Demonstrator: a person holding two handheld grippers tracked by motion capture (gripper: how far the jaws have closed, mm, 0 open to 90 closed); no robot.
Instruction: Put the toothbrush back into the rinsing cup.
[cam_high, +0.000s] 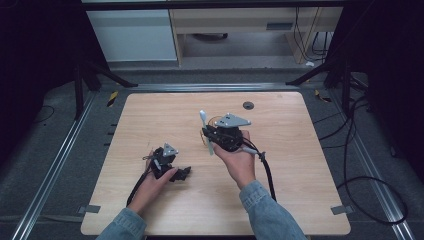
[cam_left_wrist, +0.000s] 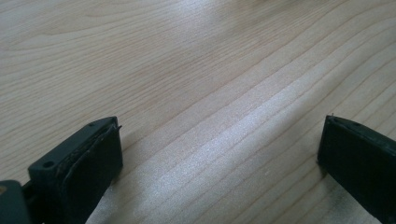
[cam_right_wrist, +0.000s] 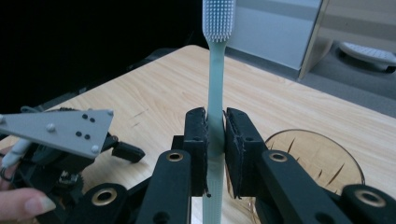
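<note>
One empty glass (cam_right_wrist: 322, 161) (near toothbrush (cam_right_wrist: 215, 79))

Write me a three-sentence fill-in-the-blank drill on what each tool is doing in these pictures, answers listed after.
1. The right tool is shut on a pale green ____.
2. The left tool has its jaws ____, with bare wooden table between them.
3. Beside the right tool in its own view sits a clear amber ____, its rim near the lower right.

Missing words: toothbrush; open; bowl.
</note>
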